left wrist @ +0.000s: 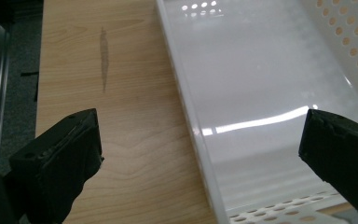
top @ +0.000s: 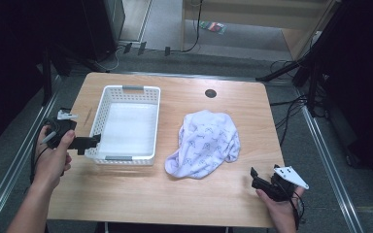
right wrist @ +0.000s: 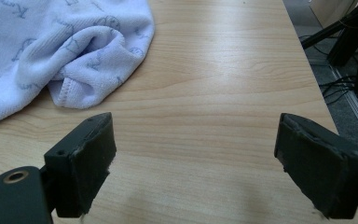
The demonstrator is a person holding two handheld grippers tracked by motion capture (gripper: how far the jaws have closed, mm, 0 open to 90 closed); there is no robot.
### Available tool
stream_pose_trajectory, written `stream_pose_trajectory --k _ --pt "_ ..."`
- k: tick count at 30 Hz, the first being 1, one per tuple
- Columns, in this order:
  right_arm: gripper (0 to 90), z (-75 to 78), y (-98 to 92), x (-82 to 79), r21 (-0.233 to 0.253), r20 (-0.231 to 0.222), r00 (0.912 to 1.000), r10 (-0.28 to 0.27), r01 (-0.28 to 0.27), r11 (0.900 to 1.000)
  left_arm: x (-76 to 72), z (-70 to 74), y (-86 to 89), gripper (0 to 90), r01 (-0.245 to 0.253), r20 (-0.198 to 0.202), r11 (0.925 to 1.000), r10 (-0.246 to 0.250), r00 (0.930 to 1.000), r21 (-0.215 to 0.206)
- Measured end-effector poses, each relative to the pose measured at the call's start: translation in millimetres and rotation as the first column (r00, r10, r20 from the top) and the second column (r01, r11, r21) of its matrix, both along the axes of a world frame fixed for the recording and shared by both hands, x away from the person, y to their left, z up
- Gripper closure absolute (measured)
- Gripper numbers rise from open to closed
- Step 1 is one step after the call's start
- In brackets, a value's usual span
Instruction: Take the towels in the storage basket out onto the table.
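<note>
Holding one pair of tongs in each hand, you have two tools over the light wooden table (top: 126, 184), and the table carries two things: one white perforated plastic basket (top: 125, 89) and one crumpled pale lilac cloth with a small printed pattern (top: 206, 143).

Your left tongs (top: 91, 141) sit at the basket's near left corner. In the left gripper view their jaws stand wide apart, one over bare wood and the other over the basket's smooth white floor, with the basket's long side wall (left wrist: 186, 107) running up between them. Nothing is between the jaws except that wall below; whether a jaw touches the rim I cannot tell from these angles. The basket is empty, rectangular, with a grey grip on each short end, and it lies on the left half of the table.

Your right tongs (top: 256, 178) rest low near the table's front right corner, with the grey three-cornered plate (top: 291, 176) on top. In the right gripper view their jaws are also spread wide over bare wood, gripping nothing. The cloth (right wrist: 60, 56) lies ahead and to the left of them, apart from both jaws, a folded hem edge turned toward you.

The cloth sits just right of the basket, near it but not touching. One dark round hole (top: 211, 93) marks the far side of the table.
</note>
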State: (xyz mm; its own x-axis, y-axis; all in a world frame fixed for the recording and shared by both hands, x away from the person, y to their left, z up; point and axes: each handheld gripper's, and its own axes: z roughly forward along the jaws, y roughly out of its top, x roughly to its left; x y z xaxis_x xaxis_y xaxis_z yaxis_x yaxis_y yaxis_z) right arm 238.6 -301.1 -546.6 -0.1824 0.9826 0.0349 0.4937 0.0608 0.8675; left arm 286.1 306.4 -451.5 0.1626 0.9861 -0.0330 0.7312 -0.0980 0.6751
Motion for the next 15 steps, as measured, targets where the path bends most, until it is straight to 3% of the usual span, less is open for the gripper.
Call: stream_pose_trajectory --k 3,7,11,15 --pt "12.2 0.0 -0.2 -0.1 0.002 0.001 1.0000 -0.001 0.001 1.000 -10.9 -5.1 8.7 0.0 -0.014 0.027 0.9998 0.014 0.9995 -0.017" --pt "12.2 -0.1 0.4 0.5 -0.002 -0.005 1.0000 -0.001 0.001 1.000 -32.0 -15.6 27.9 0.0 -0.043 0.093 0.9980 0.047 0.9946 -0.048" --pt "12.4 -0.1 0.7 1.5 0.003 -0.014 0.9999 0.002 -0.002 1.000 -49.9 -30.5 44.3 0.0 -0.059 0.154 0.9924 0.075 0.9853 -0.109" --pt "12.4 -0.4 0.1 3.1 0.010 -0.030 0.9995 0.008 -0.008 1.000 -63.6 -52.3 49.6 0.0 -0.071 0.230 0.9890 0.099 0.9681 -0.130"
